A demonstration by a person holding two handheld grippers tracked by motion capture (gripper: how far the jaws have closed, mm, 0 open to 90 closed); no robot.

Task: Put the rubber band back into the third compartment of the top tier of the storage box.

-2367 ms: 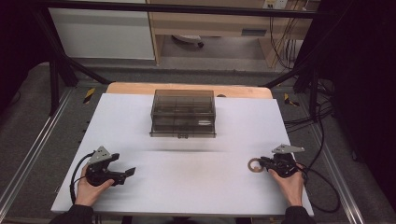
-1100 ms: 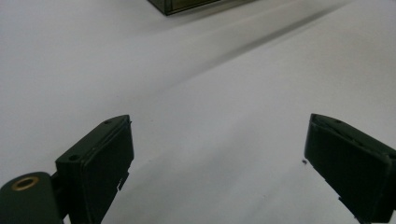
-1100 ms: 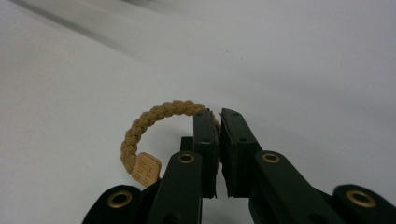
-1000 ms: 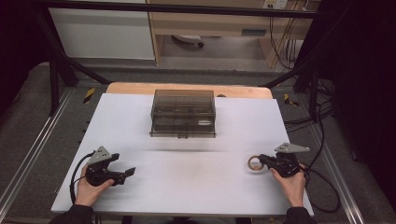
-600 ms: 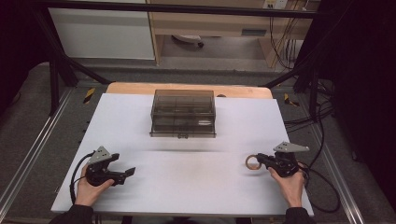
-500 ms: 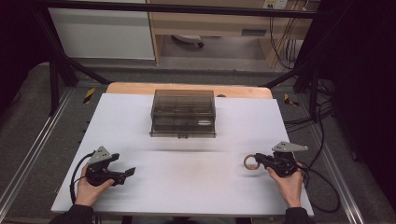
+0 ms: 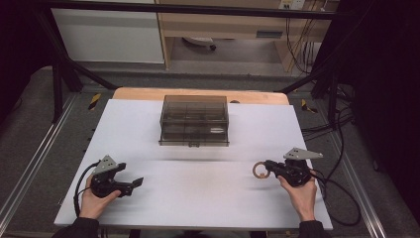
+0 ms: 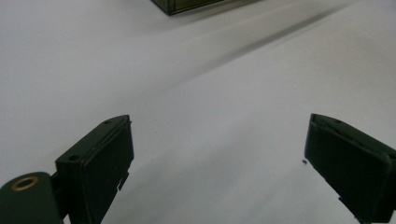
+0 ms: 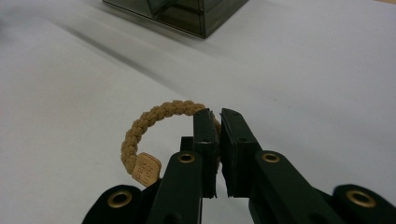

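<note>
Right gripper view, right gripper (image 9: 215, 122) pinching braided bracelet (image 9: 149, 122)

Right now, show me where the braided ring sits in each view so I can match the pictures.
High view: braided ring at lower right, pinched at the tip of the right tool.
Left gripper view: not in it.
Right gripper view: centre, its right side clamped between the jaws, tan tag at lower left.
Shared landmark: the smoky drawer box beyond, seen top edge in both gripper views.
</note>
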